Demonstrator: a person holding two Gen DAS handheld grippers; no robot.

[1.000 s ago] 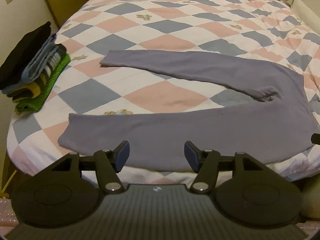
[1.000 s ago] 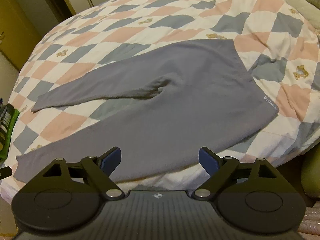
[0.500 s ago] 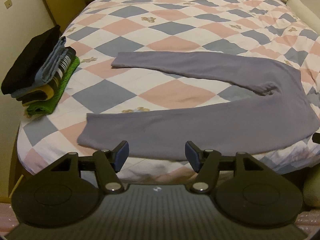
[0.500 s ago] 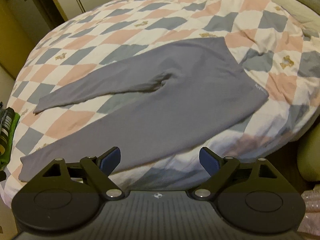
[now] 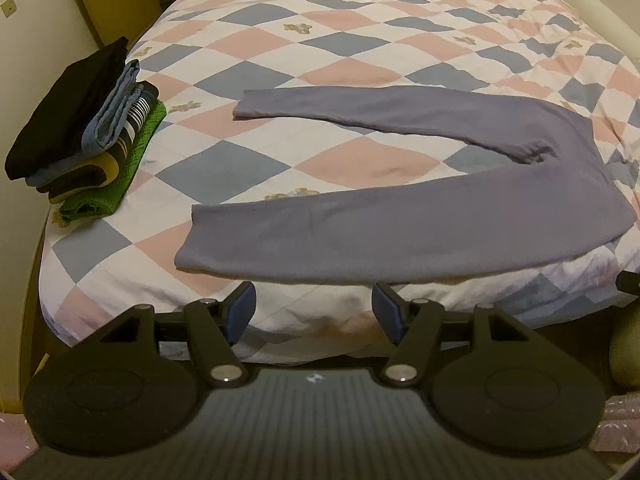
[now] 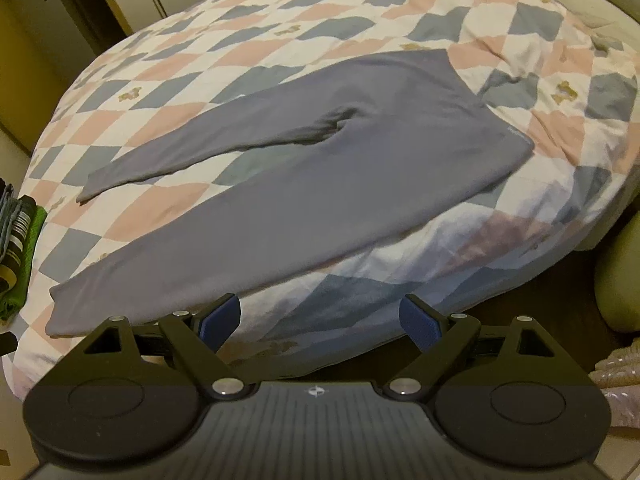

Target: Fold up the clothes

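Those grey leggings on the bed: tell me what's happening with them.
A person holding two grippers is folding clothes. The grey leggings lie spread flat on the checked quilt, legs splayed apart, not yet folded. The left gripper and right gripper both hang off the near bed edge with jaws open, holding nothing. A stack of folded clothes sits at the left edge of the bed.

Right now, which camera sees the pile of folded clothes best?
The left wrist view. The stack of folded clothes sits whole at the left edge of the checkered quilt: black on top, then blue, striped and green layers. The right wrist view catches only a sliver of it, cut off by the frame's left edge.
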